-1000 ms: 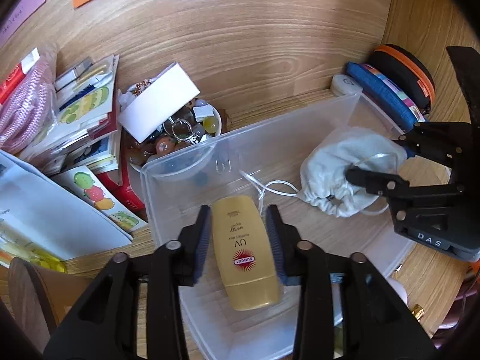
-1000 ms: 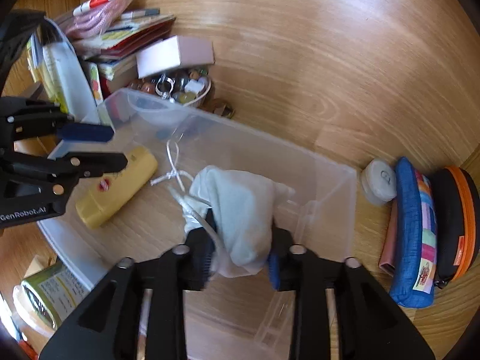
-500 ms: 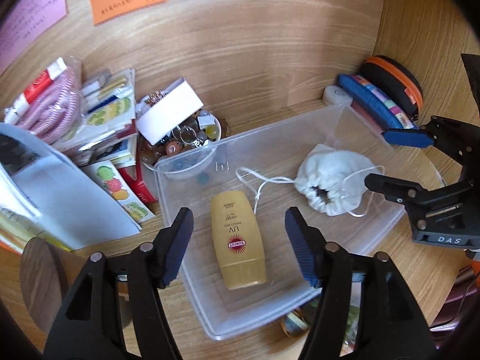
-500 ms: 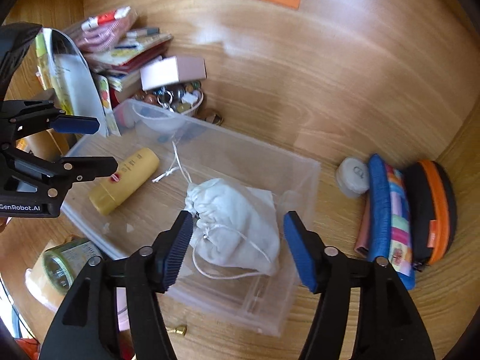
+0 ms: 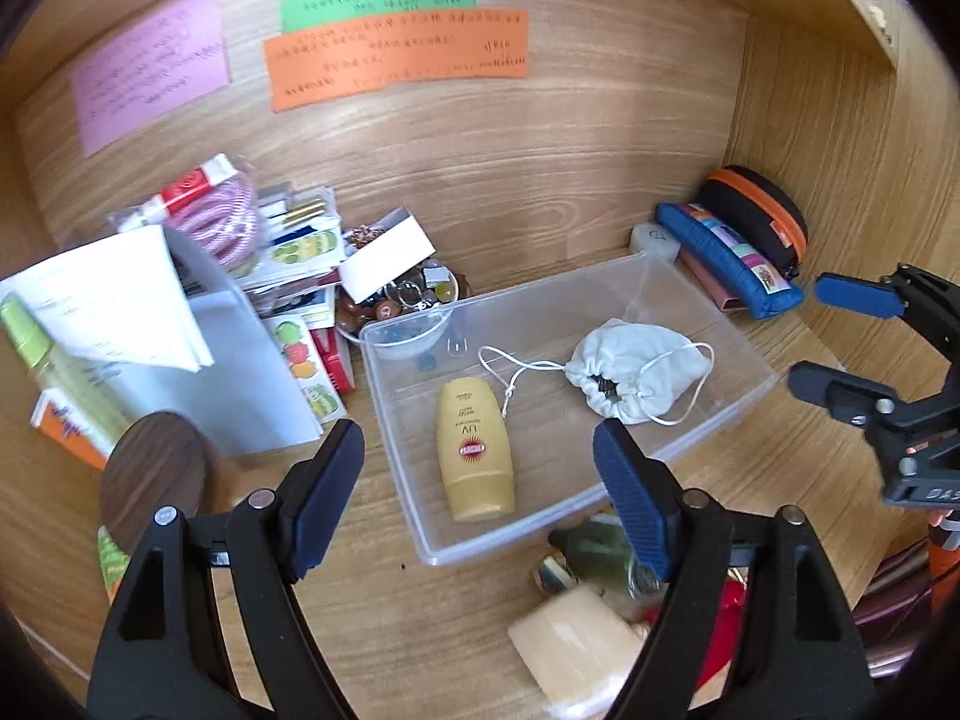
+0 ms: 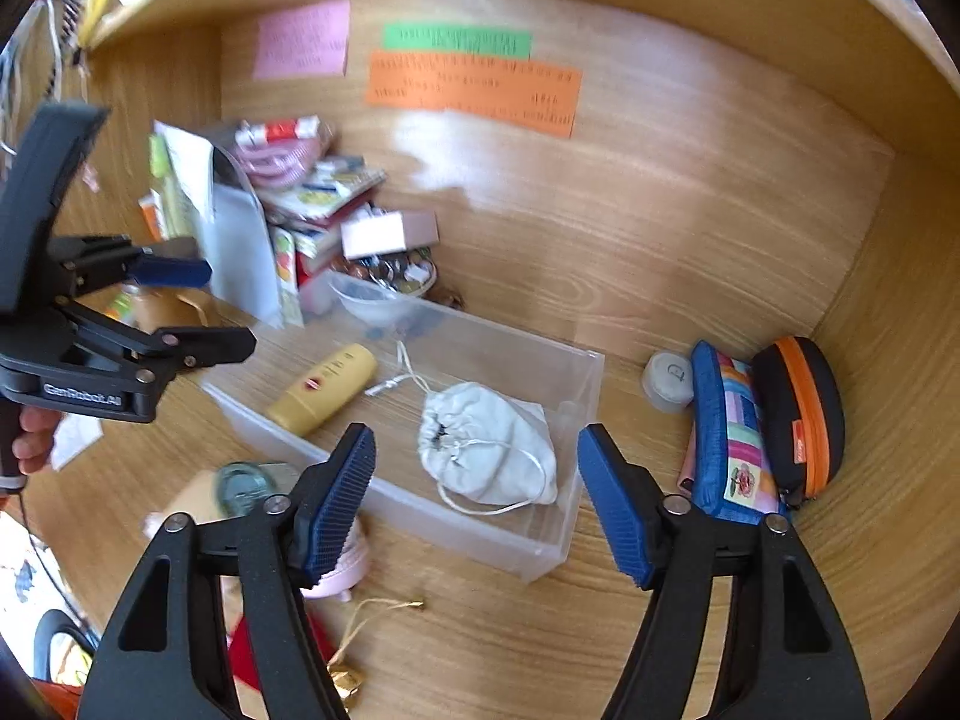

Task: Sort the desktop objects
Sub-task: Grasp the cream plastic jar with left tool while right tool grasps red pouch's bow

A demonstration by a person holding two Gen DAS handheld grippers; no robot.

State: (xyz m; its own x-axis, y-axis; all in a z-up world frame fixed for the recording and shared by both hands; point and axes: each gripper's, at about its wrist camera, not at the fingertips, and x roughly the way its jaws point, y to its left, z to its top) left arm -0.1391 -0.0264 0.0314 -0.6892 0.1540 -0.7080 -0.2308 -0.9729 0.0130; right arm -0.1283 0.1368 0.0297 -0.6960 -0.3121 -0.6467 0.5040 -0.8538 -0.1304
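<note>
A clear plastic bin [image 5: 540, 300] sits on the wooden desk. A yellow sunscreen tube [image 5: 474, 450] lies in its left half and a white drawstring pouch [image 5: 636, 366] in its right half. My left gripper [image 5: 474, 438] hovers above the tube, its jaws opening, nothing pressed between them. In the right wrist view, my right gripper [image 6: 477, 444] hangs over the pouch [image 6: 486, 450], jaws likewise opening, clear of the cloth. The tube [image 6: 324, 390] and the left gripper [image 6: 228, 309] show to the left there. The right gripper [image 5: 810, 330] appears at the right edge of the left wrist view.
Booklets and papers [image 5: 288, 252] pile up at left beside a bead bowl [image 5: 390, 294]. A blue pencil case [image 5: 726, 258], a black-orange case [image 5: 756, 216] and a white tub [image 5: 654, 237] stand right of the bin. A beige block [image 5: 576, 642] and green jar [image 5: 594, 546] lie in front.
Both grippers let go, the left of the tube and the right of the pouch. Both opened wide and pulled up and back, leaving the two things lying in the bin.
</note>
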